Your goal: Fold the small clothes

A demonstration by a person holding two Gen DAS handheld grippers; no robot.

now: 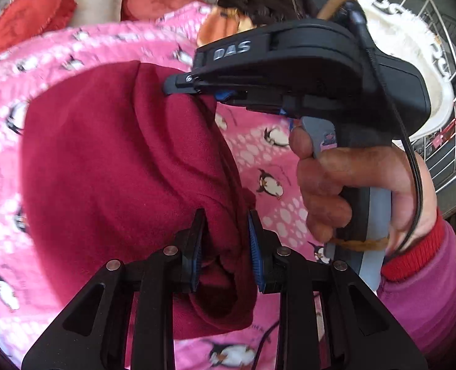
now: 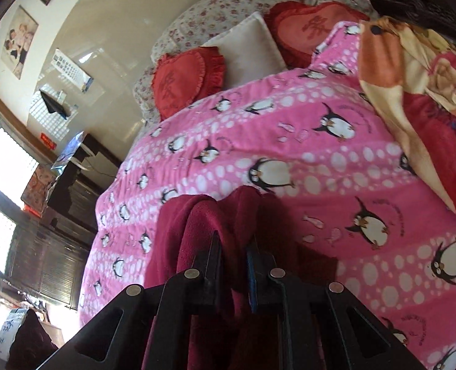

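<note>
A dark red fleece garment [image 1: 111,166] hangs lifted above a pink penguin-print bed cover [image 1: 268,160]. My left gripper [image 1: 225,240] is shut on a bunched edge of it at the bottom of the left wrist view. My right gripper [image 1: 178,84] shows there too, held by a hand at the upper right, pinching the garment's upper edge. In the right wrist view my right gripper [image 2: 234,246] is shut on a fold of the red garment [image 2: 197,215], which drapes over its fingers above the bed cover [image 2: 320,160].
Two red heart cushions [image 2: 185,80] and a cream pillow [image 2: 249,46] lie at the head of the bed. A crumpled orange-and-red blanket [image 2: 419,86] lies at the right. A metal rack [image 1: 443,141] stands beside the bed, dark furniture [image 2: 74,178] at the left.
</note>
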